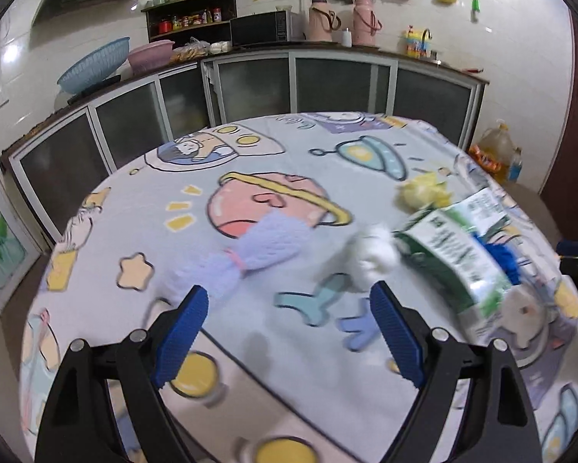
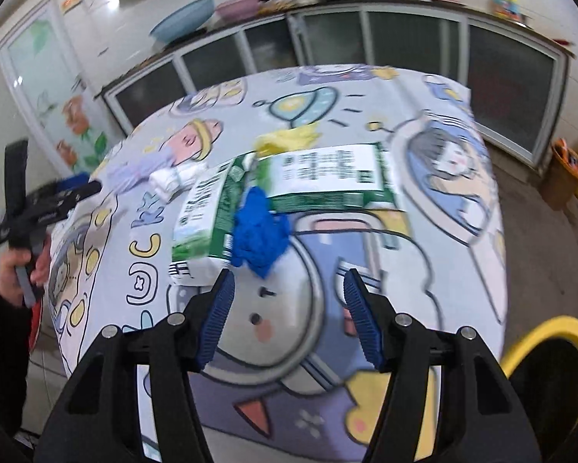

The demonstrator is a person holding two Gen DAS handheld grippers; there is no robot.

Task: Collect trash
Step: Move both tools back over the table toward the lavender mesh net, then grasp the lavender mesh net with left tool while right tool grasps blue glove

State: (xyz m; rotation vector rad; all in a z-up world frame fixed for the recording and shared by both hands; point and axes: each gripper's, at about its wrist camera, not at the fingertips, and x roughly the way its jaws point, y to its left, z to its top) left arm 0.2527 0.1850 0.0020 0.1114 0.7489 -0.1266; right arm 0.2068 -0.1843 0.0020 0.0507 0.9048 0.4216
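On the cartoon-print tablecloth [image 1: 250, 200] lie a lilac cloth bundle [image 1: 250, 256], a white crumpled paper wad [image 1: 373, 254], a yellow crumpled wad [image 1: 423, 193], two green-and-white cartons [image 1: 454, 266] and a blue crumpled piece [image 2: 260, 231]. My left gripper [image 1: 289, 305] is open and empty, just short of the lilac bundle and white wad. My right gripper [image 2: 287, 289] is open and empty, just below the blue piece, which rests against the near carton [image 2: 208, 216]. The second carton [image 2: 327, 173] lies behind it.
A yellow-rimmed bin [image 2: 551, 366] stands at the table's right near edge. Kitchen cabinets [image 1: 327, 88] run behind the table, with basins, a microwave and flasks on the counter. Oil bottles [image 1: 497, 150] stand on the floor at right.
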